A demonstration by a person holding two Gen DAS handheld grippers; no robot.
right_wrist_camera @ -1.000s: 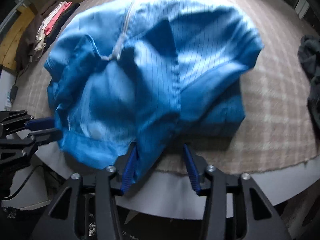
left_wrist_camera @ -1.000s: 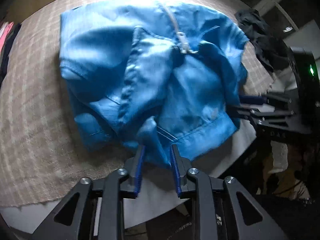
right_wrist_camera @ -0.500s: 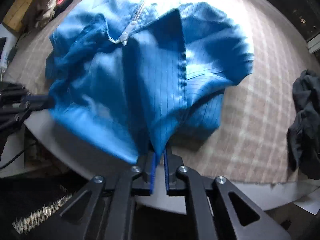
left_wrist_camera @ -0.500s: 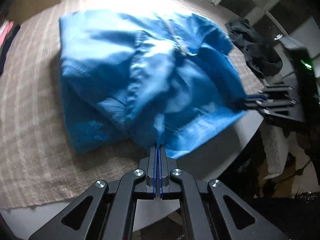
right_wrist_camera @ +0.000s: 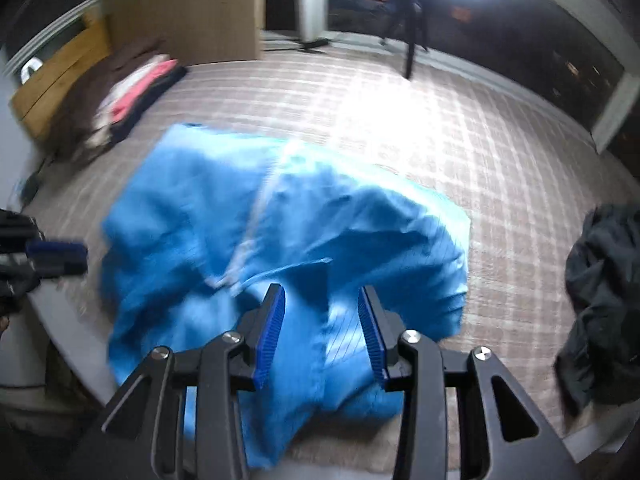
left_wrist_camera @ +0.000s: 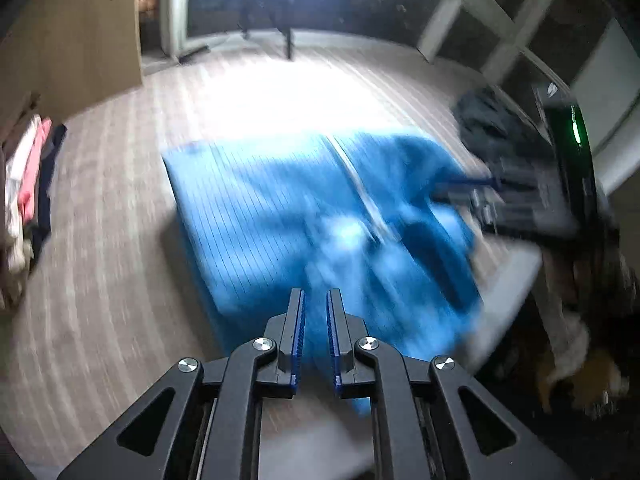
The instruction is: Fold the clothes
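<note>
A blue garment (left_wrist_camera: 288,220) with fine dark pinstripes and a pale zipper line down its middle is lying on a table (right_wrist_camera: 460,128) covered with a beige plaid cloth. It is sitting toward the near edge of the table, its near hem hanging a little over that edge. In the left wrist view its far left part is lying flat and square, while the right part is rumpled and blurred.

The left hand-held gripper (left_wrist_camera: 316,312) is hovering over the near hem of the garment, its jaws standing a narrow gap apart and opening; blue cloth is showing behind the gap, but the pads are not pressing on it. The right hand-held gripper (right_wrist_camera: 322,312) is hanging above the near right folds of the garment with its jaws opening wide, and the cloth is lying loose under them, not pinched. In the right wrist view the left hand-held gripper is showing at the left edge, just beside the garment's left side; in the left wrist view the right one is appearing blurred at the garment's right side.

A stack of folded clothes (right_wrist_camera: 132,92), pink, white and dark, is resting at the far left of the table, well apart from the garment. A dark crumpled garment (right_wrist_camera: 600,288) is lying at the right side of the table.
</note>
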